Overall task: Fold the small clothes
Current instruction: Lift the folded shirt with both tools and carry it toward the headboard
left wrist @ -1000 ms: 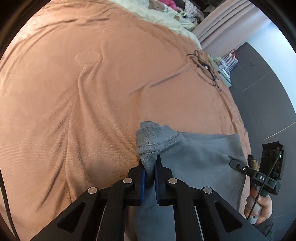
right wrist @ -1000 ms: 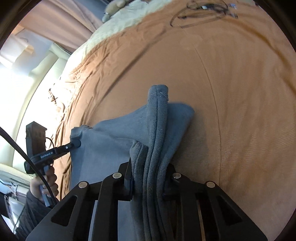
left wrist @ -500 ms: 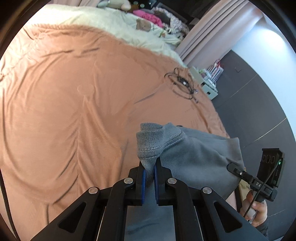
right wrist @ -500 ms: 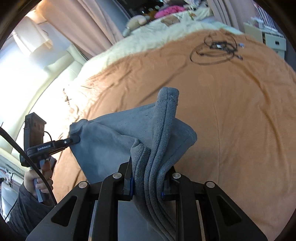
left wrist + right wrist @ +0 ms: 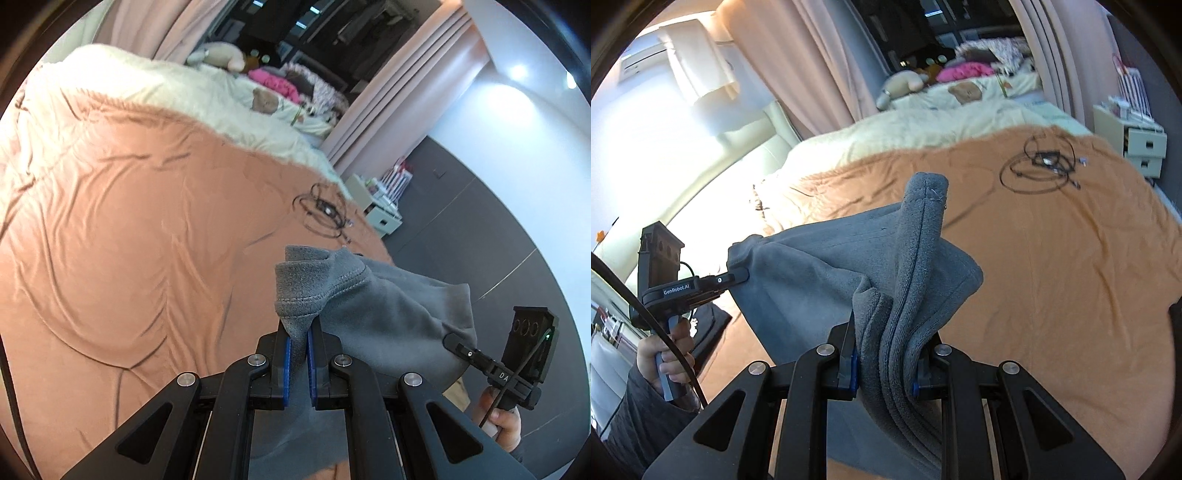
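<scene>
grey garment (image 5: 388, 306): 1 | grippers: 2, left gripper (image 5: 298, 341), right gripper (image 5: 884, 363) | orange blanket (image 5: 129, 240): 1 | black cable coil (image 5: 1039, 166): 1 | stuffed bear (image 5: 263, 100): 1

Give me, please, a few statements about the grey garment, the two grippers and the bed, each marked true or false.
1. Both grippers pinch the same grey garment. True.
2. The left gripper holds a thick bunched wad. False: it clamps a thin edge; the right gripper holds the thick bunch.
3. The garment lies flat on the orange bedspread. False: it hangs stretched between the grippers.
4. A coiled black cable lies on the bedspread. True.
5. A cream blanket lies beyond the bedspread. True.
</scene>
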A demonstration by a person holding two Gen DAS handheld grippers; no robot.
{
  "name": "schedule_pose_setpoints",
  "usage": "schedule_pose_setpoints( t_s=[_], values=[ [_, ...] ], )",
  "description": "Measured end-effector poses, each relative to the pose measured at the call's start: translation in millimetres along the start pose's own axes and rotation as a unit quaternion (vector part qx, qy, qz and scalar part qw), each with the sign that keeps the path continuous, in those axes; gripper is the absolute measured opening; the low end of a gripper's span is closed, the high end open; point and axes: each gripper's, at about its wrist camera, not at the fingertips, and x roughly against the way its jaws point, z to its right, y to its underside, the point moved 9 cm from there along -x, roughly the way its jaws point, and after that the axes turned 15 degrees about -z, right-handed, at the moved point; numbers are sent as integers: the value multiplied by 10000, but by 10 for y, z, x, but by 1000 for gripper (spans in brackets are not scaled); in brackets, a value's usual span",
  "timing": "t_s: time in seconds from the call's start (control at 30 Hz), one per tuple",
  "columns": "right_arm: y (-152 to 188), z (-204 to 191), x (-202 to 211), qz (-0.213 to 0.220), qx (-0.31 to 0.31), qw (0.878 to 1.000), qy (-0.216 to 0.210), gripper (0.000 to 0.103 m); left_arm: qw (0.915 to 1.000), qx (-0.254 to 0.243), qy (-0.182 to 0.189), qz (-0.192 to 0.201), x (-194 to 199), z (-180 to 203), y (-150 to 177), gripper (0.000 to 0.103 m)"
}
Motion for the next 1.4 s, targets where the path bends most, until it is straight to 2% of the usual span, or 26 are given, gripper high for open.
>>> schedule_pose_setpoints(
  t_s=[0.17, 0.37, 0.57, 1.0, 1.4],
  values=[
    [83, -387, 332, 197, 219, 9996, -39, 16, 9992, -122, 34, 367, 582, 145, 35, 7],
    [152, -808, 528, 352, 496, 9980, -157, 16, 9969, -170, 9, 765, 1212, 169, 117, 7],
    [202, -1196, 503, 423, 809, 9953, -313, 16, 9937, -110, -57, 1109, 1819, 1, 243, 6],
    [166, -2089, 244, 368, 1522, 9849, -741, 16, 9823, 236, -310, 1830, 3032, -700, 580, 6],
    [2, -2711, -401, 80, 2135, 9679, -1320, 16, 9665, 688, -887, 2306, 4073, -1633, 1074, 6]
  ],
)
